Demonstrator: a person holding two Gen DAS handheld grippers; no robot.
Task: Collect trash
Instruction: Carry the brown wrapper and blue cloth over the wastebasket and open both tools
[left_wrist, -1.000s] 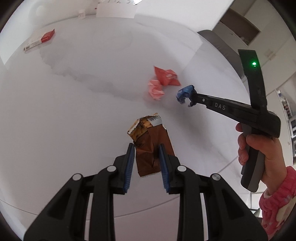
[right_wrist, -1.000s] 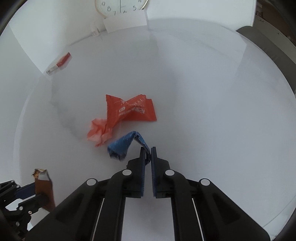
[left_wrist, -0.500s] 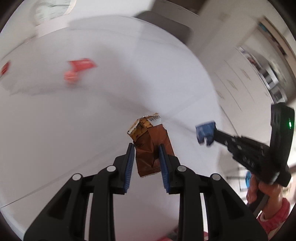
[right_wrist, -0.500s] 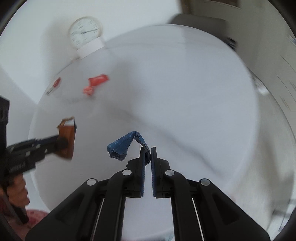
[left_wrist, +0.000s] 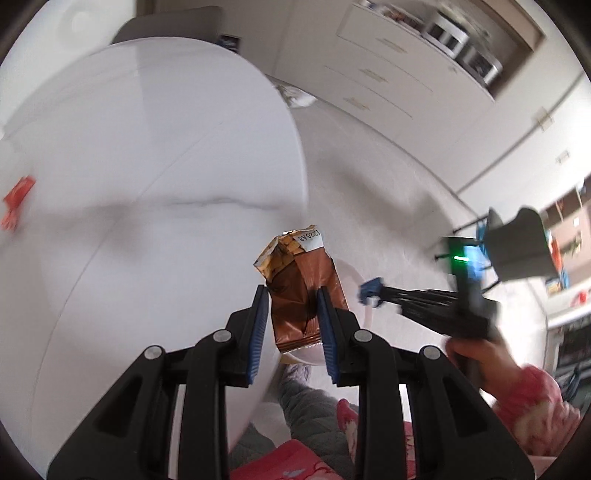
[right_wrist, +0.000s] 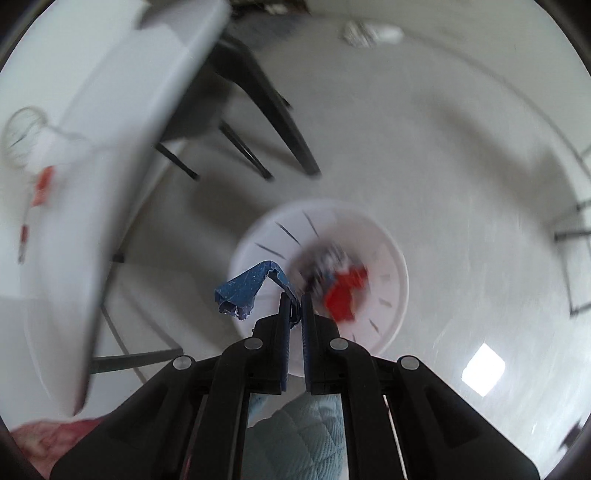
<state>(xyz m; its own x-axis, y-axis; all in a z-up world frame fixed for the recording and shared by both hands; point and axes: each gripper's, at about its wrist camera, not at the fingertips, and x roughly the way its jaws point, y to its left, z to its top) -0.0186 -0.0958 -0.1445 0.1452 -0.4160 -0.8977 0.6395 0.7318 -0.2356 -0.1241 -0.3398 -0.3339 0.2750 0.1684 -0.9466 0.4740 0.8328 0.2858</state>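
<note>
My left gripper (left_wrist: 292, 308) is shut on a brown foil wrapper (left_wrist: 299, 295), held at the right edge of the white table (left_wrist: 147, 155). To its right my right gripper (left_wrist: 369, 291) shows, blurred, with a blue scrap at its tip. In the right wrist view my right gripper (right_wrist: 294, 301) is shut on that crumpled blue scrap (right_wrist: 243, 290), above a white round bin (right_wrist: 391, 254) on the floor. Red and dark trash (right_wrist: 341, 286) lies inside the bin. A red wrapper (left_wrist: 16, 194) remains on the table at the far left.
A dark chair (right_wrist: 255, 92) stands on the floor beside the table (right_wrist: 92, 147). White cabinets (left_wrist: 388, 74) line the far wall. A person's hand in a pink sleeve (left_wrist: 528, 398) holds the right gripper. Quilted clothing (right_wrist: 295, 432) shows below the fingers.
Both grippers have swung from over the table to its right edge, each still holding its piece. The right one now hangs over the bin on the floor.
</note>
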